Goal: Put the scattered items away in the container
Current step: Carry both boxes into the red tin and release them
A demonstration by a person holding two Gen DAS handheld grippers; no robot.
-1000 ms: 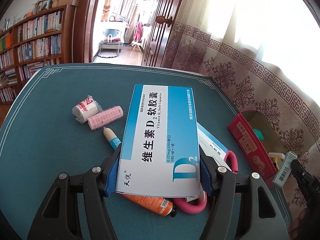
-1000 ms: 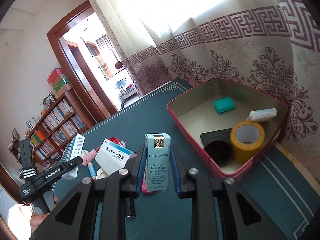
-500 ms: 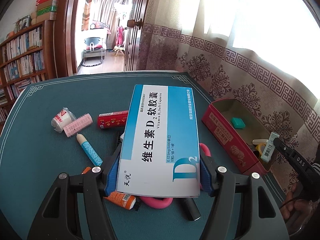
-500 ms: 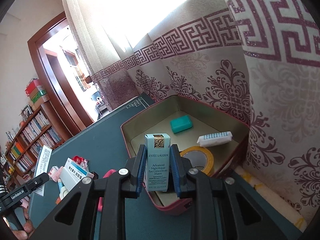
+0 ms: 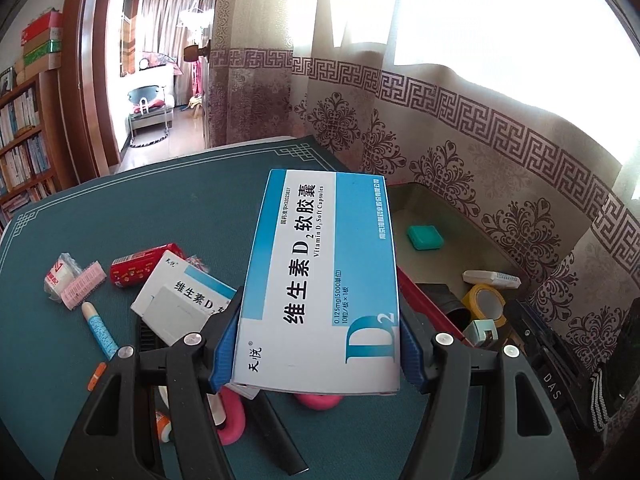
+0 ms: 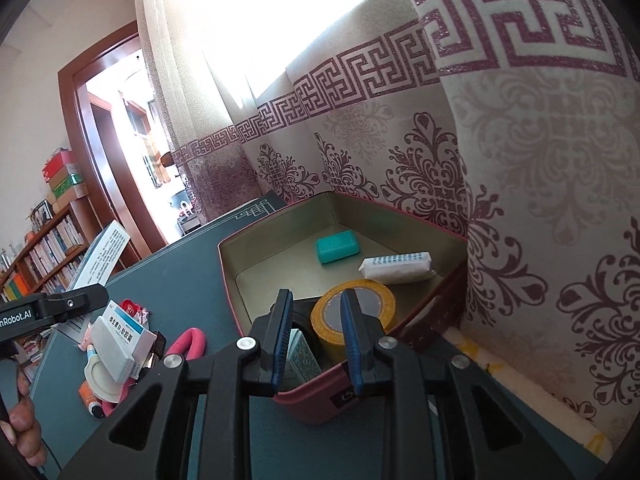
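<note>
1. Since a second ago: teal carton [image 6: 306,354] out of the right tool [image 6: 314,340], now tilted inside the red container [image 6: 224,276], near corner, beside the yellow tape [image 6: 354,312].
2. Right tool: parted, nothing between.
3. Left tool [image 5: 318,354]: clamped on the blue-and-white medicine box [image 5: 320,280], above the tabletop [image 5: 160,208], just left of the container.

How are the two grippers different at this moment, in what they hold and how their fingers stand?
The left gripper clamps a blue-and-white vitamin box, while the right gripper holds nothing. The left gripper's jaws stand wide at the box's sides; the right gripper's jaws stand apart over the near corner of the red tin, with a small pale green box lying beneath. Both have blue pads on black fingers.
</note>
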